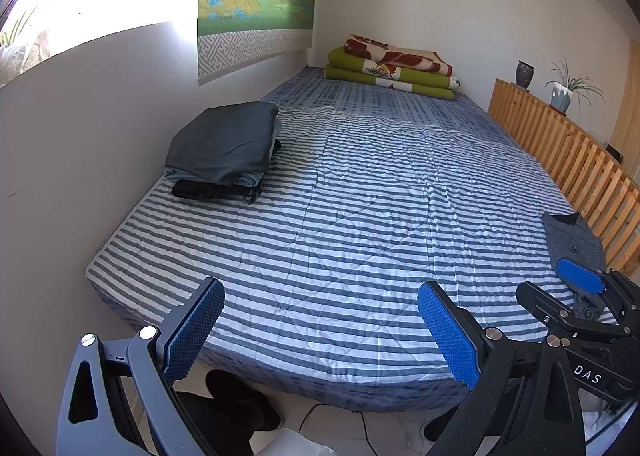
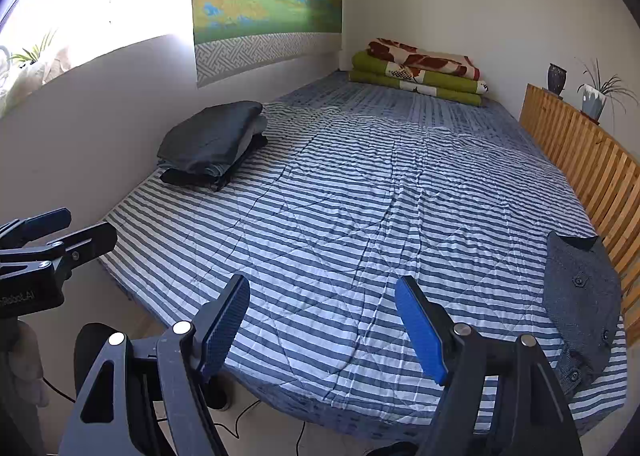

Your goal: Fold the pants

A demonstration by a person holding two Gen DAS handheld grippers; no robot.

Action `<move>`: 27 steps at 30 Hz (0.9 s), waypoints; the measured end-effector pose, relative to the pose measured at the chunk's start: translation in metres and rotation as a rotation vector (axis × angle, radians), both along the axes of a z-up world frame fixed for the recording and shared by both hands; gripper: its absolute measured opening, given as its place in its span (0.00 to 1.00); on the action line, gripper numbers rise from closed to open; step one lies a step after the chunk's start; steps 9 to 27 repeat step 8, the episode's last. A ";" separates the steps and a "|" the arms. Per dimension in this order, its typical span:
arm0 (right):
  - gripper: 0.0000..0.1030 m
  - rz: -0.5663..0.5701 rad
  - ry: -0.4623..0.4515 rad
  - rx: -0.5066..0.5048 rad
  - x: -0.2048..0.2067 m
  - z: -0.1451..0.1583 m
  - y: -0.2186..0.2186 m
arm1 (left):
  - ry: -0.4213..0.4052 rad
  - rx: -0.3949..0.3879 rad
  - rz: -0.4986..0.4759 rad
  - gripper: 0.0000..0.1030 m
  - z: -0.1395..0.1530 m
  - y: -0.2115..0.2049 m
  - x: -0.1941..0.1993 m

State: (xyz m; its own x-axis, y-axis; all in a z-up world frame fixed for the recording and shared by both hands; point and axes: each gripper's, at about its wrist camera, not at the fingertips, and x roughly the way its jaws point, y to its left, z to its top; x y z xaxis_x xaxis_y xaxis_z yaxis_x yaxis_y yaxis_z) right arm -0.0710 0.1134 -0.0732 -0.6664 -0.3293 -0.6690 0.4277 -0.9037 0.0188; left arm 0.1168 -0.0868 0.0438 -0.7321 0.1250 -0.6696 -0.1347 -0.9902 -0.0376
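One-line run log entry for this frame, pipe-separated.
task: fold pants | left hand-held gripper: open, empty | right hand-held gripper: open, empty | grey pants: bed's right edge, ungrasped | folded stack: far left

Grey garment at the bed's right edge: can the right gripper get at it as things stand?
Probably yes. The grey garment lies flat on the striped quilt, just right of the open right gripper, with nothing between them. The wooden slat rail beside it may crowd the far side.
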 end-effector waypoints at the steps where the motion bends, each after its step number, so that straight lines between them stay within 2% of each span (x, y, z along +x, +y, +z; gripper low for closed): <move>1: 0.69 0.001 -0.001 0.001 0.000 -0.001 -0.001 | 0.002 0.000 -0.001 0.96 0.000 0.000 0.000; 8: 0.70 0.002 -0.013 0.005 -0.004 -0.005 -0.002 | -0.022 0.007 -0.001 0.97 -0.007 0.000 -0.007; 27: 0.70 0.002 -0.013 0.005 -0.004 -0.005 -0.002 | -0.022 0.007 -0.001 0.97 -0.007 0.000 -0.007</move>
